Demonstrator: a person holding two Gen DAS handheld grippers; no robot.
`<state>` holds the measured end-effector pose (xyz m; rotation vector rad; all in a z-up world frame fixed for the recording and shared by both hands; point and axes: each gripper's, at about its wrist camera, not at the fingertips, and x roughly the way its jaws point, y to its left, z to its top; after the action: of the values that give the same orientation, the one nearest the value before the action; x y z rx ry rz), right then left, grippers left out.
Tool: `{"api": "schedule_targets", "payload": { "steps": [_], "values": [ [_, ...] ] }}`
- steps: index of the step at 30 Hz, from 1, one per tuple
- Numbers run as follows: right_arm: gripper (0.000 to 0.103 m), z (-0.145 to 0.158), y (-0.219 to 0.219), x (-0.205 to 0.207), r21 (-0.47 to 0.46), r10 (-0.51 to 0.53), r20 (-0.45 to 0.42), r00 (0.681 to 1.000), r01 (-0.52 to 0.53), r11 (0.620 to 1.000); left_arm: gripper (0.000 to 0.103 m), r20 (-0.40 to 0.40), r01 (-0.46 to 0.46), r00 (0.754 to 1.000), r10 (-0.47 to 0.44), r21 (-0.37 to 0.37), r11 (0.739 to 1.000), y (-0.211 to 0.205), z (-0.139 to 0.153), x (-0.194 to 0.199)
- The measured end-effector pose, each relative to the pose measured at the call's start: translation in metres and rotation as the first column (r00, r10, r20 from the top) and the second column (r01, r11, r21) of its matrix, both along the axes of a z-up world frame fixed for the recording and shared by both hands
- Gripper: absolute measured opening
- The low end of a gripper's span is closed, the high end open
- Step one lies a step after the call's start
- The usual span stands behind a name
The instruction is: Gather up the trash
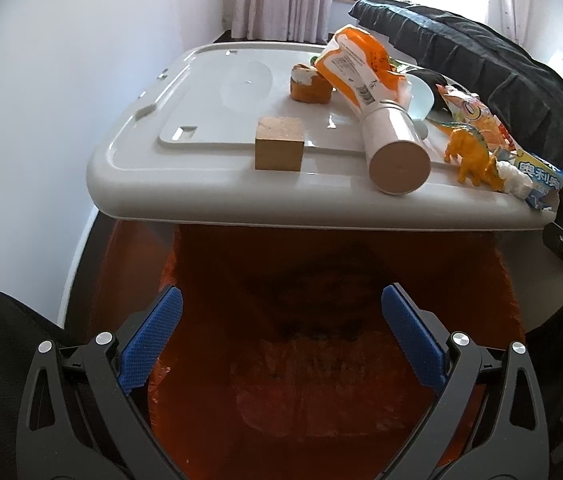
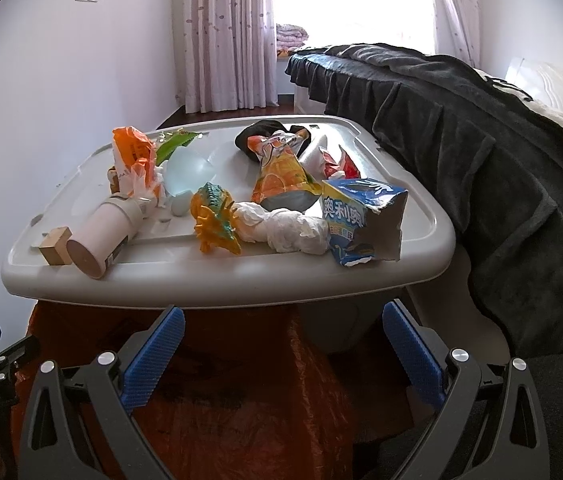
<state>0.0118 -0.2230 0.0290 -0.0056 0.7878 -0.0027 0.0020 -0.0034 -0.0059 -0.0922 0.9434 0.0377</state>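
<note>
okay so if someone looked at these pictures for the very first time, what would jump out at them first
Probably the clutter on the grey bin lid: an orange toy dinosaur near the front edge, beside crumpled white tissue and a torn blue snack box at the right corner. A pale cylinder lies on its side at front left, next to a wooden block. Below the lid, an orange bag fills the foreground between both open grippers.

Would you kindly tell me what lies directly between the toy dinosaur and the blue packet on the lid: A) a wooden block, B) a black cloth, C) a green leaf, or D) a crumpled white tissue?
D: in the right wrist view the crumpled white tissue sits between the toy dinosaur and the blue packet on the lid.
</note>
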Motion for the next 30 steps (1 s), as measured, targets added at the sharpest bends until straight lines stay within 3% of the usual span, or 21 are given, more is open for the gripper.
{"api": "schedule_targets", "payload": {
  "steps": [17, 24, 30],
  "values": [
    [0.098, -0.004, -0.002, 0.002, 0.02, 0.001, -0.015, 1.0, -0.001, 1.0, 0.097, 0.0, 0.022, 1.0, -0.022, -0.062, 0.998, 0.002, 0.003, -0.003],
    [0.098, -0.003, -0.002, 0.001, 0.021, 0.004, -0.015, 1.0, -0.004, 1.0, 0.097, 0.029, 0.056, 0.998, -0.054, -0.052, 0.997, -0.003, 0.006, -0.005],
    [0.098, -0.002, -0.002, 0.001, 0.025, 0.001, -0.012, 1.0, 0.0, 1.0, 0.097, 0.04, 0.051, 0.998, -0.051, -0.001, 0.999, -0.008, 0.006, -0.006]
  ]
}}
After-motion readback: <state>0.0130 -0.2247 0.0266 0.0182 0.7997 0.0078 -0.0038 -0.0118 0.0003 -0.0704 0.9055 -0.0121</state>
